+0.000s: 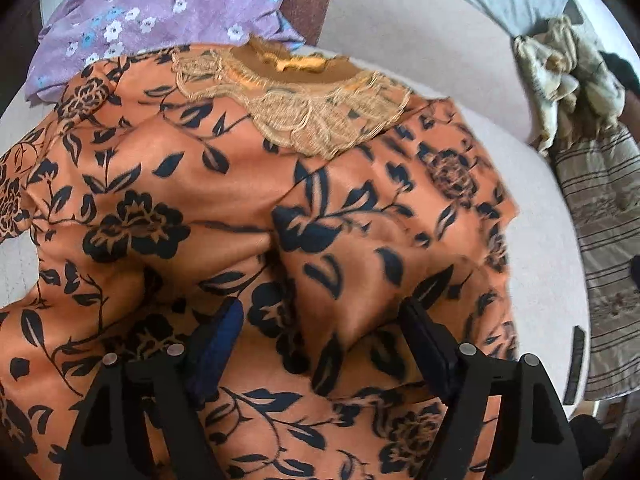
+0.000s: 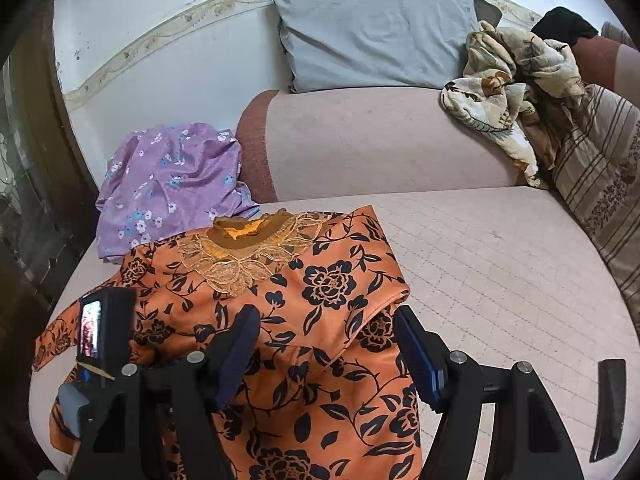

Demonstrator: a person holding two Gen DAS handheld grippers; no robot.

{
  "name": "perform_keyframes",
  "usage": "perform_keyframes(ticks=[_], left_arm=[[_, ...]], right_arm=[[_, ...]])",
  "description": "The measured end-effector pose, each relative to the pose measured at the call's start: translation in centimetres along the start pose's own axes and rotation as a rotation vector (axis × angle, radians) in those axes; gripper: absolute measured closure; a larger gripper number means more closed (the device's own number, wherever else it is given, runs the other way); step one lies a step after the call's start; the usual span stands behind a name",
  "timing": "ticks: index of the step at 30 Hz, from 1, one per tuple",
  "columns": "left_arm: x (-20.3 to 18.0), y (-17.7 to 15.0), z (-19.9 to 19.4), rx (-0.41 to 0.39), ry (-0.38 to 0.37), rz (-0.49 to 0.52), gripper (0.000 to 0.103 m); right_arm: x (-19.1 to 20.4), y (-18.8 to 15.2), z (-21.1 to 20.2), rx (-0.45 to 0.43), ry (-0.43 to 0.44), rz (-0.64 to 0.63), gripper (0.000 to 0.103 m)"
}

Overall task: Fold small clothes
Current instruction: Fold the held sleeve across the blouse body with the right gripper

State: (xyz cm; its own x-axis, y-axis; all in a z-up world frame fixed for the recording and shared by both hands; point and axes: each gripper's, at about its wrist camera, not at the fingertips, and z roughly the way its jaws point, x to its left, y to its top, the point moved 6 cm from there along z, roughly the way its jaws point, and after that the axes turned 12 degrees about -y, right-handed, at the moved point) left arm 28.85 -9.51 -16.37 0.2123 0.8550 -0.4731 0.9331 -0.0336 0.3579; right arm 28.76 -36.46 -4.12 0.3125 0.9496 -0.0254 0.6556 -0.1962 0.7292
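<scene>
An orange garment with a black flower print and a beige lace collar lies spread and rumpled on the pink sofa seat. My left gripper hovers close over its lower middle, jaws wide apart, with a raised fold of the cloth between the fingers. In the right wrist view the same orange garment has its right sleeve side folded inward. My right gripper stands open just above that folded edge and holds nothing. The left gripper's body shows at the garment's left side.
A purple flowered garment lies bunched behind the orange one, against the sofa back. A crumpled beige flowered cloth and a striped cushion sit at the right. A grey pillow leans on the wall.
</scene>
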Motion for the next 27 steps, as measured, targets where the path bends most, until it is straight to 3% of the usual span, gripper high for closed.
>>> perform_keyframes(ticks=[4,6,9,11,13,17,18,20,23,26,27], left_arm=[[-1.7,1.6,0.4,0.017,-0.007,0.006,0.021],[-1.9,2.5,1.7,0.045,0.020,-0.028,0.021],[-1.0,3.4,4.2,0.089,0.120,-0.059,0.021],[-0.2,3.0,4.5,0.119,0.131,-0.078,0.022],[0.3,2.3,3.2,0.087,0.089,-0.064,0.022],[2.8,-0.2,0.3,0.068,0.150,-0.003,0.038],[2.9,-0.8,-1.1,0.027,0.132,0.026,0.038],[1.7,-1.7,-2.9,-0.030,0.071,0.089,0.035],[-1.6,-2.4,-3.4,-0.041,0.007,0.168,0.016],[-4.8,-1.6,-1.0,-0.031,0.019,0.238,0.014],[-5.4,-1.4,0.5,-0.008,0.051,0.257,0.014]], right_arm=[[-2.9,0.4,1.2,0.049,0.097,0.156,0.031],[-4.7,0.2,2.4,0.090,0.111,0.229,0.030],[-6.4,-0.8,5.0,0.176,0.108,0.306,0.030],[-6.5,-1.6,6.4,0.231,0.135,0.331,0.030],[-5.9,-2.6,7.8,0.288,0.185,0.350,0.030],[-4.4,-4.3,9.9,0.384,0.287,0.373,0.031],[-4.0,-4.8,10.5,0.416,0.321,0.393,0.033],[-3.6,-6.2,11.7,0.483,0.365,0.442,0.039],[-3.7,-7.1,13.8,0.558,0.390,0.519,0.042],[-3.5,-6.0,16.3,0.589,0.414,0.536,0.045],[-3.6,-5.8,16.9,0.599,0.396,0.512,0.053]])
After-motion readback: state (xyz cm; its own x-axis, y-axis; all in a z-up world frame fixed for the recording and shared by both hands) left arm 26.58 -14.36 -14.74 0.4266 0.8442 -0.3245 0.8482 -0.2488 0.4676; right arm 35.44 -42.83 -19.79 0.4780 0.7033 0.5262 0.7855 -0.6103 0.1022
